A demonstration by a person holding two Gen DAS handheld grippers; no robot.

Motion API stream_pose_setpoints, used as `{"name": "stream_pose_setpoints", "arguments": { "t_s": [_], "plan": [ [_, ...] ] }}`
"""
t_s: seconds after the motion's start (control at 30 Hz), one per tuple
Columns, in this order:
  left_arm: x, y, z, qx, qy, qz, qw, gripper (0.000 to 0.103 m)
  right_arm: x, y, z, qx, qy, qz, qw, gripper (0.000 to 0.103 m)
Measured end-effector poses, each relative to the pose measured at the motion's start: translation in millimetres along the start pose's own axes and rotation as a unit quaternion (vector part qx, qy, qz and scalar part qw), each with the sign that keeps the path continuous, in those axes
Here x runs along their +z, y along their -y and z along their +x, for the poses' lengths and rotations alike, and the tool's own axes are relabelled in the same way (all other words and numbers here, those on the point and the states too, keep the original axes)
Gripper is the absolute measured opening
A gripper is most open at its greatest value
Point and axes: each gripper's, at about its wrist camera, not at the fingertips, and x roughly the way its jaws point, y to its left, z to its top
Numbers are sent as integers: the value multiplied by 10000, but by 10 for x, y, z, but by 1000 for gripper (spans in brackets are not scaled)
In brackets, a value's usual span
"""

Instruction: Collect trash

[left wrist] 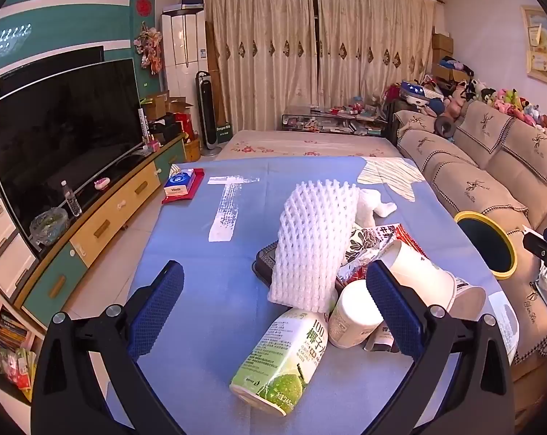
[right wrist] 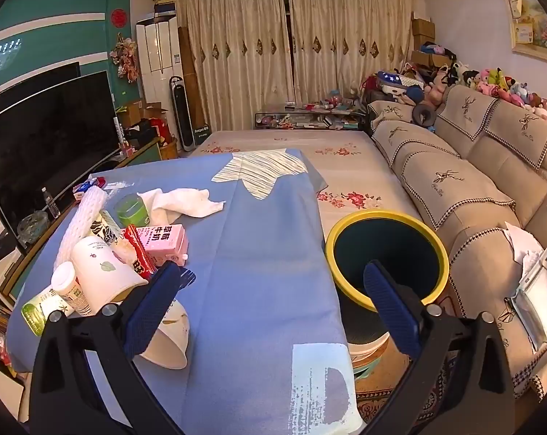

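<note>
A pile of trash lies on the blue tablecloth [left wrist: 201, 239]. It holds a white foam fruit net [left wrist: 311, 243], a green coconut-water carton [left wrist: 284, 359], a small white bottle [left wrist: 353, 313], a white paper cup [left wrist: 422, 272], a foil snack wrapper [left wrist: 367, 244] and a crumpled tissue [left wrist: 375, 204]. My left gripper [left wrist: 273, 308] is open and empty, just above the carton. My right gripper [right wrist: 270, 302] is open and empty, between the pile and the yellow-rimmed bin [right wrist: 386, 253]. The right wrist view also shows the pink milk carton [right wrist: 164, 244], the cup [right wrist: 106, 272] and the tissue [right wrist: 182, 201].
A tissue pack on a red tray [left wrist: 182, 185] sits at the table's far left corner. A TV [left wrist: 63, 134] on a low cabinet stands to the left. A sofa [right wrist: 484, 166] with papers on it runs along the right. The bin [left wrist: 487, 243] stands beside the table's right edge.
</note>
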Motion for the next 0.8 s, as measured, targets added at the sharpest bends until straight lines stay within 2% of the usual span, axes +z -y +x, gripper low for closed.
{"name": "stream_pose_setpoints", "arguments": {
  "t_s": [0.27, 0.3, 0.8],
  "plan": [
    [-6, 45, -13, -68, -40, 43, 10000, 99, -33, 9, 96, 30, -68, 13, 10000, 96],
    [-85, 87, 11, -85, -63, 53, 9999, 99, -45, 17, 94, 45, -71, 31, 10000, 96],
    [-30, 92, 85, -138, -131, 111, 9998, 99, -39, 46, 96, 62, -98, 39, 9999, 96]
  ]
}}
